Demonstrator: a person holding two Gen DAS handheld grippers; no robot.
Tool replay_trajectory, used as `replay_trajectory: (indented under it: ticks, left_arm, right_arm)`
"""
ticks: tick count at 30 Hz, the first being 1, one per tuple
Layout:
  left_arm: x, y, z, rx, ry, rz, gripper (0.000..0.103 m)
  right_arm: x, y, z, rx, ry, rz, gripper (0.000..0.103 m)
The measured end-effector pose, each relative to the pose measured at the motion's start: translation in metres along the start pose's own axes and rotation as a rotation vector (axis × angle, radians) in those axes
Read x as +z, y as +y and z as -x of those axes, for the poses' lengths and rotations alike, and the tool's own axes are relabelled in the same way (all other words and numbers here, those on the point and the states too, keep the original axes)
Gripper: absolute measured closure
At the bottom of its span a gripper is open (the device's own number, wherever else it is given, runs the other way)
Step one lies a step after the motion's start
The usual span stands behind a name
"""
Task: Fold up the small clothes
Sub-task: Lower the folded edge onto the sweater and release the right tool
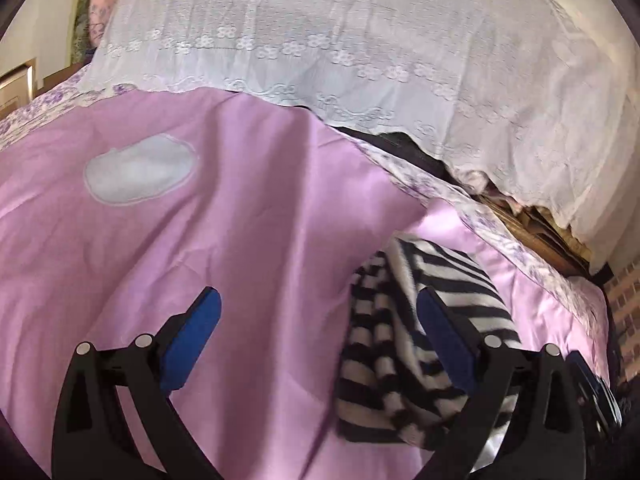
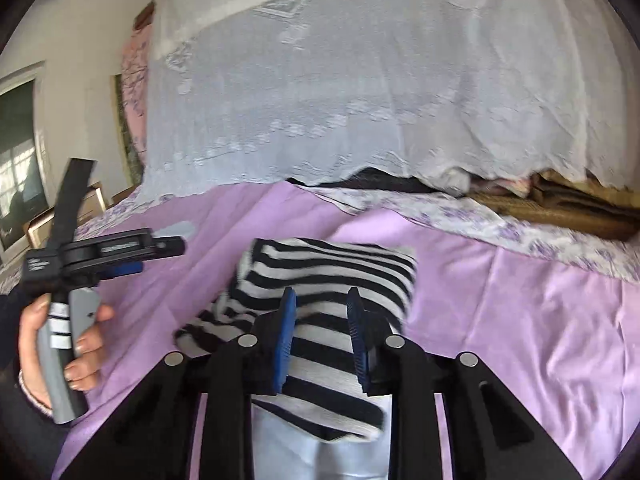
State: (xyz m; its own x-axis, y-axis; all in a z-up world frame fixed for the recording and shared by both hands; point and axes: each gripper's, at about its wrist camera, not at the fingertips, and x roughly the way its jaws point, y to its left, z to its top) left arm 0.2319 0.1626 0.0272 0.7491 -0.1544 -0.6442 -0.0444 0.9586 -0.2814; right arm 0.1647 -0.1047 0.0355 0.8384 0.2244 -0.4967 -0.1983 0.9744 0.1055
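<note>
A black-and-white striped garment [image 2: 320,272] lies bunched on the purple bedsheet [image 2: 520,320]. My right gripper [image 2: 322,300] is over its near part, jaws partly closed with striped cloth between the blue pads; the grip itself is unclear. In the left wrist view the garment [image 1: 384,344] lies at the right. My left gripper [image 1: 316,304] is wide open above the sheet, and its right finger [image 1: 444,332] overlaps the garment. The left gripper also shows in the right wrist view [image 2: 160,256], held in a hand at the left.
A white lace cover [image 1: 360,40] drapes over a pile at the back of the bed. A grey-white patch [image 1: 140,168] is on the sheet. A floral sheet border [image 2: 520,236] and brown woven things [image 2: 580,208] lie at the right. A brick wall [image 1: 624,312] is far right.
</note>
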Motion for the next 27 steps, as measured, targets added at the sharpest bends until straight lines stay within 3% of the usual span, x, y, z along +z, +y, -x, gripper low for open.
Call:
replay_trajectory:
  ticks: [3,6,8,9,12,14,18,21,23,25,27]
  left_arm:
    - [-0.021,-0.048,0.006,0.008,0.004,-0.168,0.006]
    - [-0.050,-0.079,-0.009,0.203,0.006,-0.339,0.005]
    - [-0.064,-0.074,-0.026,0.294,0.030,-0.372,0.004]
    - [-0.067,-0.064,-0.035,0.299,0.052,-0.354,0.004]
    - [-0.057,-0.030,-0.043,0.168,0.138,-0.200,0.004]
    - [-0.058,-0.019,-0.044,0.135,0.151,-0.156,0.004]
    - [-0.065,-0.026,-0.032,0.175,0.096,-0.187,0.004]
    - [-0.055,-0.034,-0.004,0.255,-0.024,-0.207,0.004]
    - [-0.041,-0.039,0.011,0.224,-0.081,-0.181,0.004]
    - [-0.025,-0.051,0.006,0.138,-0.046,-0.166,0.004]
    - [-0.017,-0.070,-0.009,0.118,-0.029,-0.186,0.004]
  right_arm:
    - [-0.018,-0.032,-0.017,-0.006,0.087,-0.090,0.084]
    - [-0.033,-0.019,-0.030,-0.002,0.108,-0.051,0.089]
    - [-0.039,0.002,-0.030,-0.040,0.096,0.045,0.089]
    - [-0.042,0.010,-0.031,-0.045,0.108,0.082,0.089]
    - [-0.051,0.018,-0.039,-0.062,0.135,0.121,0.089]
    - [-0.052,0.014,-0.040,-0.034,0.144,0.101,0.089]
    - [-0.050,0.008,-0.040,0.009,0.159,0.102,0.089]
    - [-0.036,-0.011,-0.032,0.068,0.137,0.029,0.089]
    - [-0.021,-0.026,-0.024,0.101,0.085,-0.057,0.089]
    - [-0.005,-0.033,-0.025,0.117,0.053,-0.097,0.089]
    - [0.010,-0.033,-0.037,0.129,0.053,-0.116,0.089]
